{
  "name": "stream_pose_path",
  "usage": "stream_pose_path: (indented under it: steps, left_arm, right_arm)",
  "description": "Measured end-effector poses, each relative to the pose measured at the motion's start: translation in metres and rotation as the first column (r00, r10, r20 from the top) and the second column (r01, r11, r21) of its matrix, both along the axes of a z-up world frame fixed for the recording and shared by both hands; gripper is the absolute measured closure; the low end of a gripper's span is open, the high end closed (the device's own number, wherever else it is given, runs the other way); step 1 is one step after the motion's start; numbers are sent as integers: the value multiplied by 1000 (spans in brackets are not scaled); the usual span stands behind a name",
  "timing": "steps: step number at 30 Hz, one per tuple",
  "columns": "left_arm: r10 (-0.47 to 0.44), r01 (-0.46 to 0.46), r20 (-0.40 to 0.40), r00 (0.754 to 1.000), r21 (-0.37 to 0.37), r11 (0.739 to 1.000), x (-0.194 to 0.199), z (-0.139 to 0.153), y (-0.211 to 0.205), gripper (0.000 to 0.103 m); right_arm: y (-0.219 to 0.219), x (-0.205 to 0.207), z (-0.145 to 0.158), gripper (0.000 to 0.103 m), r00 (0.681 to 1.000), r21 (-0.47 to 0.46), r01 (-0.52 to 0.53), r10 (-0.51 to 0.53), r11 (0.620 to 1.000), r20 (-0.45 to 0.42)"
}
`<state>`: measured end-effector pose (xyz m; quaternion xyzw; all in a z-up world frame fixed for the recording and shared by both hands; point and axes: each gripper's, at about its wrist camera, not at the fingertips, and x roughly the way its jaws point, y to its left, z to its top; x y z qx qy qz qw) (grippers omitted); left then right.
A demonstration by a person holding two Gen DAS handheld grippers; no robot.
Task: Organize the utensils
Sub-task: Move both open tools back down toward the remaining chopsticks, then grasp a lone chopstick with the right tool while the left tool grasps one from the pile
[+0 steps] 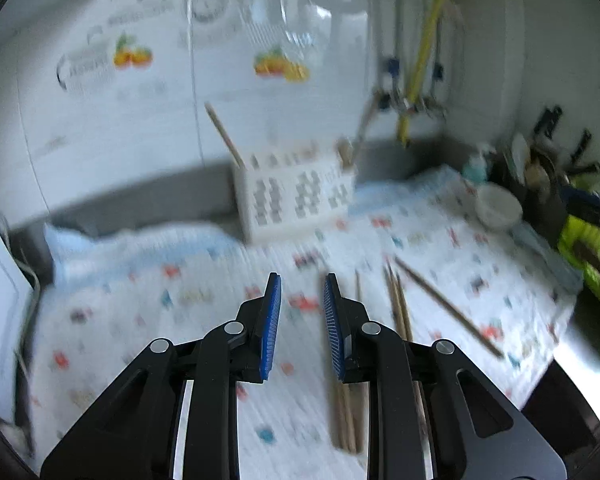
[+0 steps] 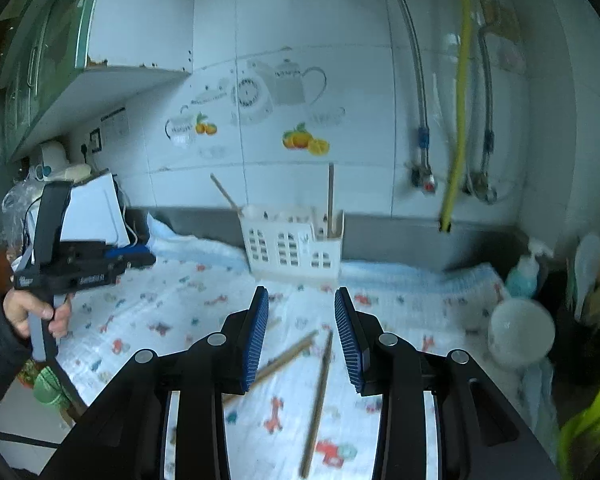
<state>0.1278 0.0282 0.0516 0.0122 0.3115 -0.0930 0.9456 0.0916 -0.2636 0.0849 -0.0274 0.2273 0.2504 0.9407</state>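
A white slotted utensil holder (image 1: 296, 198) (image 2: 294, 246) stands at the back of the patterned cloth, against the wall, with a chopstick (image 1: 225, 136) (image 2: 330, 200) standing in it at each end. Several wooden chopsticks (image 1: 400, 308) lie loose on the cloth; two chopsticks (image 2: 319, 396) lie below my right gripper. My left gripper (image 1: 302, 280) is open and empty above the cloth, left of the loose chopsticks. My right gripper (image 2: 302, 292) is open and empty above the two chopsticks. The left gripper also shows in the right wrist view (image 2: 140, 258), held at the far left.
A white bowl (image 2: 520, 332) (image 1: 498, 206) sits on the cloth at the right, with a blue soap bottle (image 2: 524, 272) behind it. A white box (image 2: 94, 216) stands at the left. Pipes and a yellow hose (image 2: 458, 120) hang on the tiled wall.
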Motion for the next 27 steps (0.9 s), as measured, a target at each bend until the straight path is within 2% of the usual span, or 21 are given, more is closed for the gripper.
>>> stream_pose_path:
  steps: [4,11,16,27]
  left_arm:
    - [-25,24,-106,994,-13,1000,-14,-48,-8,81]
    - [-17,7,-214,977,-46,999,-13,-100,-9,81]
    - [-13,0,-247,969,-51,999,-8,-116,-9,82]
    - [-17,1,-268,963,-57,998,-2,-127,-10,82]
  right_arm:
    - [2,-12,-27,69,999,-32,50,-50,998,-7]
    - [1,-15,-77,69,990,-29,92,-95,995,-107]
    - [3,-14,-97,69,983,-43,115,-120,992,-142]
    - [5,-10,-115,69,975,-44,120,-127,992,-184]
